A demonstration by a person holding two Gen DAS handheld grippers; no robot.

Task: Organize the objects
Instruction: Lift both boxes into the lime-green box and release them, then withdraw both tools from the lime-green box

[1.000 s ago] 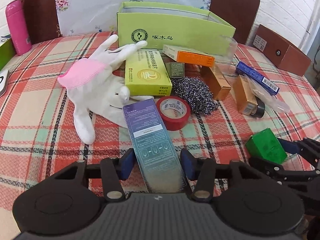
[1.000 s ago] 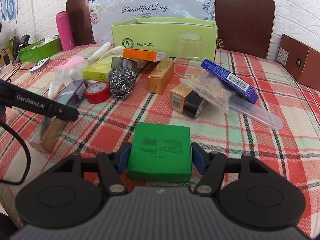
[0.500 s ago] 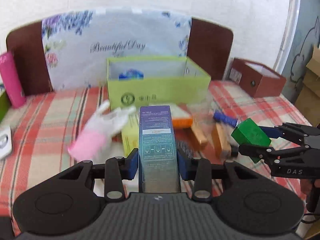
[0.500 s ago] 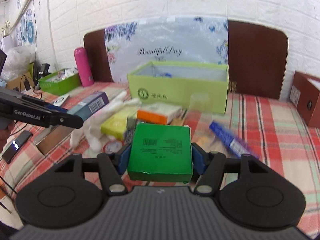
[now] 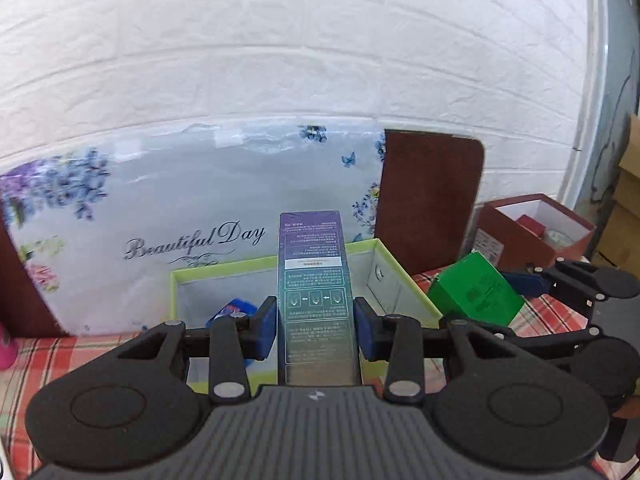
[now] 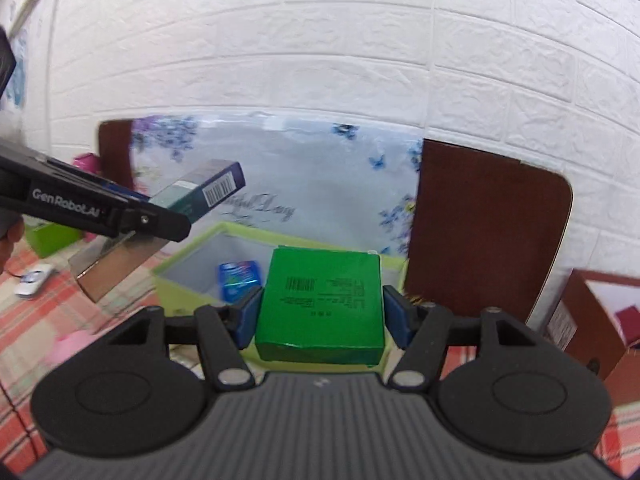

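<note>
Left wrist view: left gripper (image 5: 316, 322) clamps the tall purple box (image 5: 314, 296), right gripper (image 6: 320, 316) the green box (image 6: 320, 304); lower both level into the lime box (image 5: 384, 252) at frame centre.

Bright, even light; fisheye-warped, slightly blurred

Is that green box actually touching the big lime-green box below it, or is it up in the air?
Apart. The left wrist view shows the green box held clear of the lime-green box, gripped only by the right gripper.

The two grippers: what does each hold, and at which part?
Left gripper: tall purple box, by its long sides. Right gripper: green box, by its two sides.
</note>
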